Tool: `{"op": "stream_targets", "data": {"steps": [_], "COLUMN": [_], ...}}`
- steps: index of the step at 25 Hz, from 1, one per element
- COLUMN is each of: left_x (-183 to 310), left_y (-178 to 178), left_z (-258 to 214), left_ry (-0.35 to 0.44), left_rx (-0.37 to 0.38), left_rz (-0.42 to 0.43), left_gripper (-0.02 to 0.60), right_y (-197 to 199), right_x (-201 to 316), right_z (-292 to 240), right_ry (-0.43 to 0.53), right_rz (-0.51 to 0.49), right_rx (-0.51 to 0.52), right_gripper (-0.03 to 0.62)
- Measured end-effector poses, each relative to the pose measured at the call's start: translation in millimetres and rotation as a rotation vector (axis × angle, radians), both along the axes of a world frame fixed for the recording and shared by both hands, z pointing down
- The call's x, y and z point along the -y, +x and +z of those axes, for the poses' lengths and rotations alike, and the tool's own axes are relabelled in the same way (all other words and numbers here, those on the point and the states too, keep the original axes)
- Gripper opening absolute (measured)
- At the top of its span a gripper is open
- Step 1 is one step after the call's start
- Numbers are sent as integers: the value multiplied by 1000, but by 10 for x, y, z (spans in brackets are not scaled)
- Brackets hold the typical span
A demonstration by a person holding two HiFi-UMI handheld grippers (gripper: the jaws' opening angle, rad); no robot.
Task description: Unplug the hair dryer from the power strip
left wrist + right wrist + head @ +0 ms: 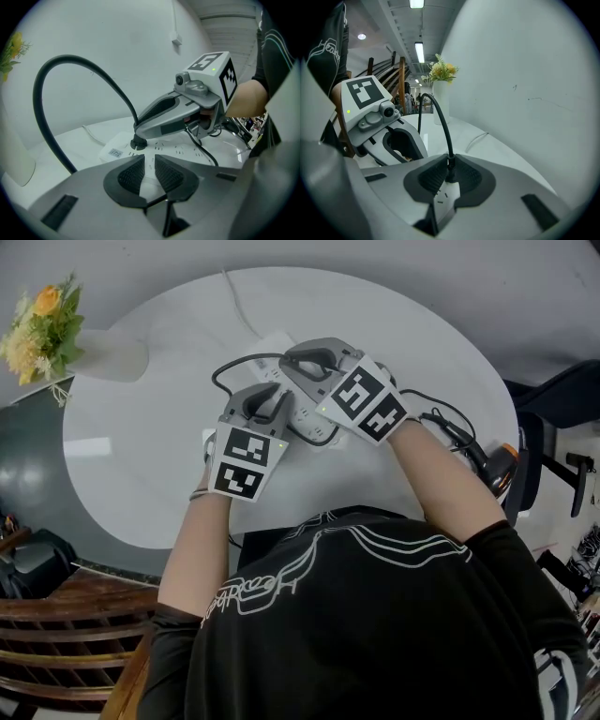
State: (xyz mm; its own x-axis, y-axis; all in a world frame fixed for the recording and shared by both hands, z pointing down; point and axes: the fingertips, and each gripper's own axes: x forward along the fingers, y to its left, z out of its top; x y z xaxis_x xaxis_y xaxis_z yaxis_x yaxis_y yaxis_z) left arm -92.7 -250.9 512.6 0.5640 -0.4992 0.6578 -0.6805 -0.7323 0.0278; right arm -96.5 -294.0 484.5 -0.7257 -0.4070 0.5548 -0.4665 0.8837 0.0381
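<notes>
A white power strip (316,430) lies mid-table on the round white table (141,465). A black plug (138,143) sits in its far socket, and its black cable (61,61) arches up and away. My right gripper (450,172) is shut on the plug (450,169), one pad on each side; in the left gripper view the right gripper (140,133) comes in from the right. My left gripper (149,165) is at the strip's near end, jaws narrowly apart and shut on the power strip (187,152). The black hair dryer (487,463) lies at the table's right edge.
A white vase of yellow flowers (103,357) stands at the table's left back. The strip's white lead (239,310) runs off the far edge. A dark chair (553,399) stands to the right of the table, and a wooden rail (56,615) is at lower left.
</notes>
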Motion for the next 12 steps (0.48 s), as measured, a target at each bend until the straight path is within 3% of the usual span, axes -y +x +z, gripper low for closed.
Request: {"op": "stream_targets", "data": {"steps": [8,12], "left_x": [0,1], "left_y": [-1,3], "left_z": [8,9], "left_ry": [-5,-7], "left_rx": [15,26], "left_rz": [14,3], "left_gripper": [63,63], "right_y": [-15,12], "right_x": [-6,0], "right_z": [-3,1], "right_ry": [54,12], "right_rz": [21,14], "right_rx": [-35,-9], "right_gripper": [28,28]}}
